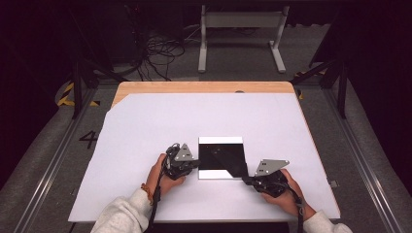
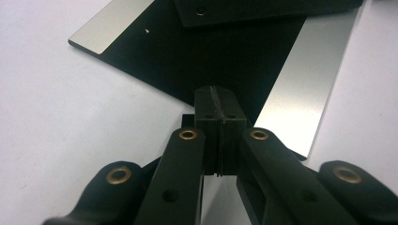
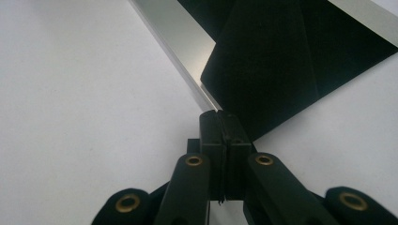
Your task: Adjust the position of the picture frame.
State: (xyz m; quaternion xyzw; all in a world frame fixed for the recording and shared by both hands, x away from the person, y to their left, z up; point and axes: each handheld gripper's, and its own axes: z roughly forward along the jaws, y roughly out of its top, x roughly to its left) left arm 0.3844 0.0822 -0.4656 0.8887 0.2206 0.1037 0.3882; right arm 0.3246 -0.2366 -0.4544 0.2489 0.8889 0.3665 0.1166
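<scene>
Covering the wooden table, a white sheet bears the black cloth; both hand-held grippers clenched.

black cloth lies flat on silver-edged square plate, near table edge; near-right corner folded over.

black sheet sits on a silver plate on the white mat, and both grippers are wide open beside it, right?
Not quite. The black sheet does lie on the silver plate on the white mat, but both gripper views show the left gripper and the right gripper with jaws closed together.
</scene>
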